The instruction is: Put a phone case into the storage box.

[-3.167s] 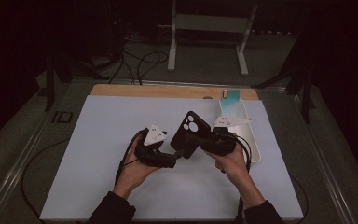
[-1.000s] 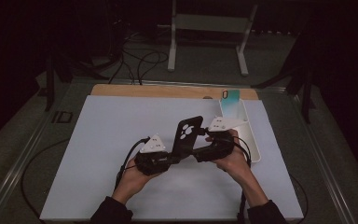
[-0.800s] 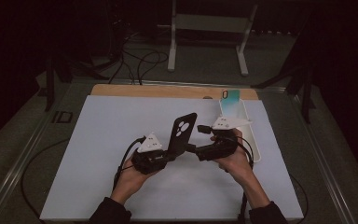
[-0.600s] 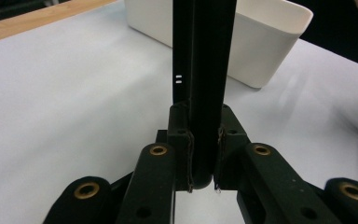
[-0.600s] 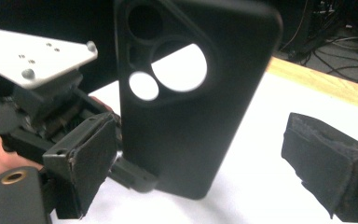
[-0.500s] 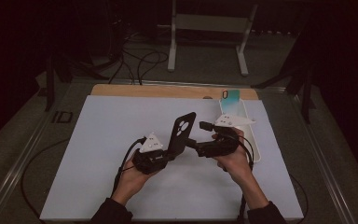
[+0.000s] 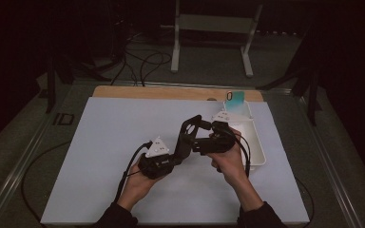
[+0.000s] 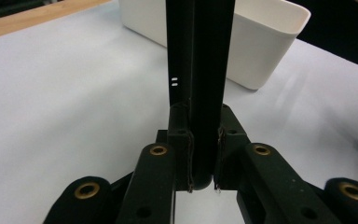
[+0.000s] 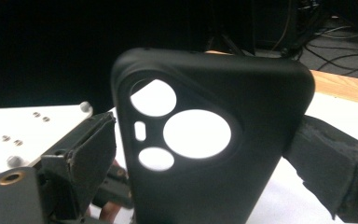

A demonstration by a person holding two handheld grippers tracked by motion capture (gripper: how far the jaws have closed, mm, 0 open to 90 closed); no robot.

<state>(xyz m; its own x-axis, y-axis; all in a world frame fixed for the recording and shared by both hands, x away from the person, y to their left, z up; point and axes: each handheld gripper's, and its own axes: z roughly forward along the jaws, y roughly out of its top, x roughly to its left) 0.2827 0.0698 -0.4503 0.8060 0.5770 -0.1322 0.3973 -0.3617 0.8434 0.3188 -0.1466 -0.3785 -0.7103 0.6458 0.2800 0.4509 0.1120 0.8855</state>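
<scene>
A black phone case [image 7: 189,136] is held upright above the white mat [image 7: 100,142], clamped by its lower end in the left gripper [image 7: 173,159]. The right gripper [image 7: 204,137] is set beside the case, its jaws just opened wide, one either side, pads not pressing. A white bin [image 7: 254,142] is seen just behind.

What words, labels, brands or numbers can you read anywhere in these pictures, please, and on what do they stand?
None: no readable text anywhere.
The black phone case is plain, with camera cut-outs only.
The white bin is unmarked.
The teal item behind the bin is too small to read.
</scene>
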